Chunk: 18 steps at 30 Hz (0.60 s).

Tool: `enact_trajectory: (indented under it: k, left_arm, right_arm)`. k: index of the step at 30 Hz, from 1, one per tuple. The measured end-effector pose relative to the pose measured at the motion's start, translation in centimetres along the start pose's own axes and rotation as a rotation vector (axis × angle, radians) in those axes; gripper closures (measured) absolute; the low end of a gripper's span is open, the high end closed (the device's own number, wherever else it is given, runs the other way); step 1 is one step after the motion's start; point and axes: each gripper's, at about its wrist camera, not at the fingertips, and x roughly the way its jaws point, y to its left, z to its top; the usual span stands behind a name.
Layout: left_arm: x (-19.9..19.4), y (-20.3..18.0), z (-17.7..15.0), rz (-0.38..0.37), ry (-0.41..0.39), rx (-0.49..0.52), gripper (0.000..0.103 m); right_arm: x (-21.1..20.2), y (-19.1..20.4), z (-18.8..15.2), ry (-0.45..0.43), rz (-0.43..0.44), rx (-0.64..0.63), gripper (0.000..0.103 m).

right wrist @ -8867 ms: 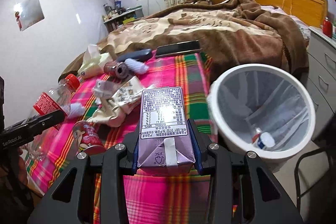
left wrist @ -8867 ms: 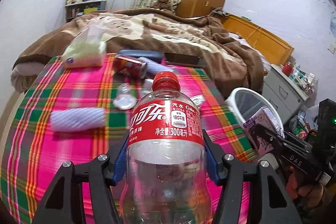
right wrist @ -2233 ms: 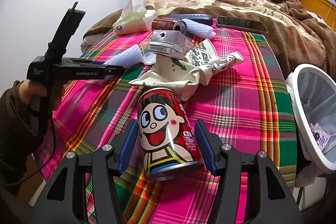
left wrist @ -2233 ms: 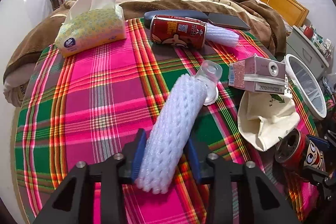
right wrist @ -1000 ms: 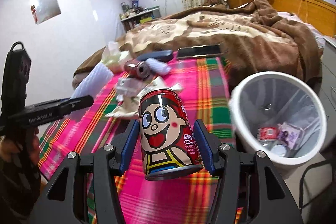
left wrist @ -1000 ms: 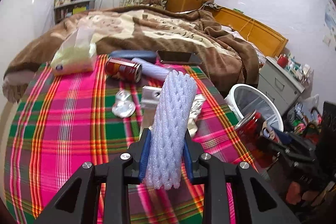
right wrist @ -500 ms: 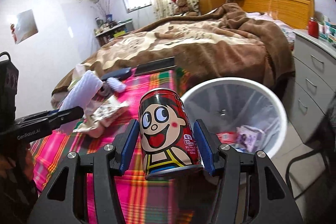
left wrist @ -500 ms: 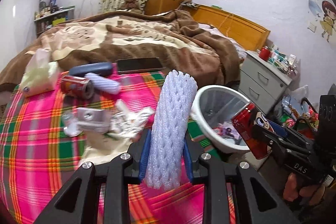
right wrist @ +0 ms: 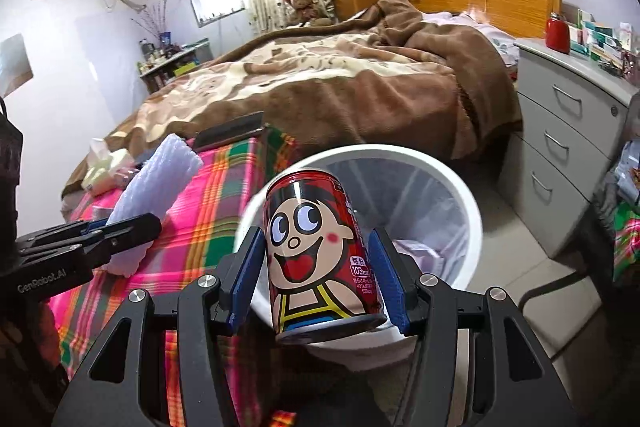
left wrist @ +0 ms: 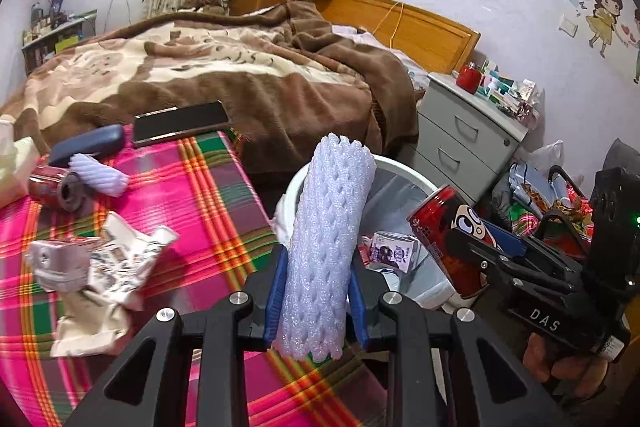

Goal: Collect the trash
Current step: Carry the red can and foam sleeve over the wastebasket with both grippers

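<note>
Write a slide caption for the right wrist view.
Right hand-held gripper holds a red cartoon can above the white bin.

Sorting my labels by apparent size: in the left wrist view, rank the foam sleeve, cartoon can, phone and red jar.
1. foam sleeve, nearest the camera
2. cartoon can and phone, too alike to rank
3. red jar, farthest

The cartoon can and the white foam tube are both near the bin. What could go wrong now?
1. The red cartoon can sits over the near rim of the white bin; dropped now, it might clip the rim and bounce out.
2. The foam net sleeve is light and long; it could catch on the rim.
</note>
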Motion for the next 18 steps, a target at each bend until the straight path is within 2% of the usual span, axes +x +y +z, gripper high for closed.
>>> enact_trajectory:
  k: [3, 11, 16, 17, 18]
  left_arm:
    - [1.6, -0.8, 0.4, -0.026, 0.02, 0.005, 0.074]
    - [5.5, -2.7, 0.7, -0.033, 0.072, 0.032, 0.074]
    - [7.1, -2.7, 1.1, -0.052, 0.092, 0.019, 0.073]
    - [7.4, -2.6, 1.1, -0.051, 0.095, 0.005, 0.066]
    - [7.5, -2.6, 1.1, -0.053, 0.094, 0.0, 0.053]
  right_arm:
    - [0.8, -0.9, 0.1, 0.022, -0.021, 0.019, 0.047]
    - [2.4, -2.2, 0.1, 0.071, -0.074, 0.031, 0.047]
    - [3.6, -3.2, 0.2, 0.107, -0.118, 0.038, 0.047]
    - [3.7, -3.3, 0.2, 0.115, -0.121, 0.04, 0.047]
    - [3.9, -3.5, 0.2, 0.12, -0.127, 0.044, 0.047]
